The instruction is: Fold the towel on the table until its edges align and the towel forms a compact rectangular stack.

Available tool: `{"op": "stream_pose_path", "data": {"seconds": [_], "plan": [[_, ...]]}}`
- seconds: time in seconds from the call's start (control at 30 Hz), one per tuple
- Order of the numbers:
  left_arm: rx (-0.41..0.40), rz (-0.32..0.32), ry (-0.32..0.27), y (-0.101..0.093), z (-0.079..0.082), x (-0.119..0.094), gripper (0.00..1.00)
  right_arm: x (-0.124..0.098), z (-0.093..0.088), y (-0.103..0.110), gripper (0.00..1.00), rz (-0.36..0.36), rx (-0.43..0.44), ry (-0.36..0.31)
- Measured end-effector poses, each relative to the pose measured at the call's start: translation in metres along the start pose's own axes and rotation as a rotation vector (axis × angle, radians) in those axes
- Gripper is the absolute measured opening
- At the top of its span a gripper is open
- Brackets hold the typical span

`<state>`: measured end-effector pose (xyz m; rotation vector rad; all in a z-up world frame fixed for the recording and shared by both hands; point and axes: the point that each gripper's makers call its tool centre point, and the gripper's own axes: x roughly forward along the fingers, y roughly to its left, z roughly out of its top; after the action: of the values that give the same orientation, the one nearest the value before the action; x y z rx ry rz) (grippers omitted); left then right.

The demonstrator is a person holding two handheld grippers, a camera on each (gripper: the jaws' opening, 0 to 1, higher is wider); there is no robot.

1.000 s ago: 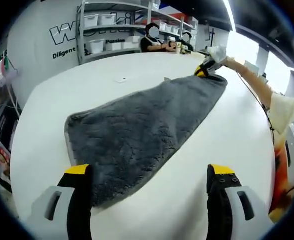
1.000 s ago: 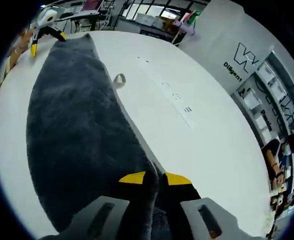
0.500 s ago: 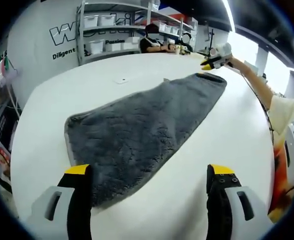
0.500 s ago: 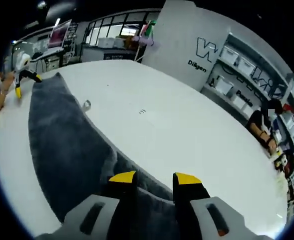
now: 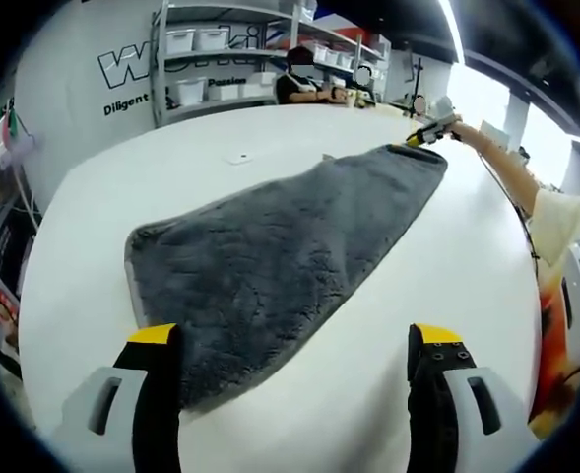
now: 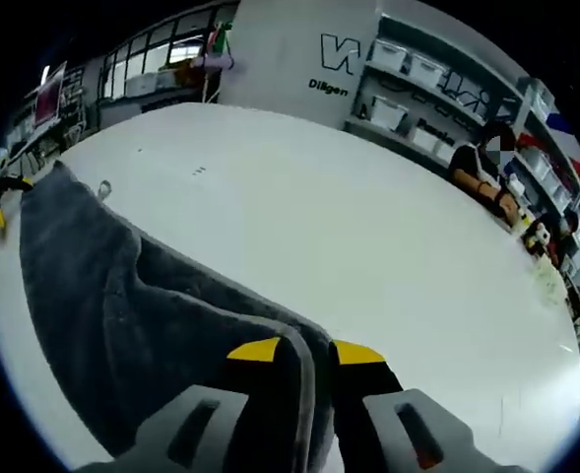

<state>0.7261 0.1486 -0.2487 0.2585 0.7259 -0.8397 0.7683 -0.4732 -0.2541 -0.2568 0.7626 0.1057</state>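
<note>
Shelving (image 5: pixel 225 59) with white bins (image 5: pixel 196 39) against wall, logo lettering (image 5: pixel 137 69) beside it. Person (image 5: pixel 299 84) seated at far edge. In right gripper view: same shelving (image 6: pixel 437 84), seated person (image 6: pixel 482 177), small clutter (image 6: pixel 546 246) near right edge, monitor (image 6: pixel 48 89) far left.

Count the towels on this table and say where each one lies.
1. The grey towel stretches across the white table; the right claw grips its far end, and the open left claw is at its near end.

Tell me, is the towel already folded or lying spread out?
Mostly spread: the grey towel lies long and flat on the white table, with one end pinched in the right gripper.
</note>
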Motion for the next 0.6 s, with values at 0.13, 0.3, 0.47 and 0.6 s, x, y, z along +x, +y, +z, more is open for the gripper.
{"op": "stream_pose_path", "data": {"seconds": [0.13, 0.3, 0.47, 0.6], "plan": [[0.0, 0.002, 0.002, 0.001, 0.0, 0.0, 0.93, 0.005, -0.004, 0.01, 0.04, 0.057, 0.075, 0.002], [0.0, 0.004, 0.006, 0.002, -0.001, 0.0, 0.93, 0.004, 0.003, 0.007, 0.02, 0.048, 0.059, -0.032], [-0.001, 0.005, 0.009, 0.004, -0.001, 0.0, 0.93, 0.002, 0.016, -0.01, 0.02, -0.019, 0.087, -0.106], [-0.002, 0.005, 0.009, 0.002, 0.0, 0.0, 0.93, 0.002, 0.019, -0.019, 0.02, -0.073, 0.133, -0.15]]}}
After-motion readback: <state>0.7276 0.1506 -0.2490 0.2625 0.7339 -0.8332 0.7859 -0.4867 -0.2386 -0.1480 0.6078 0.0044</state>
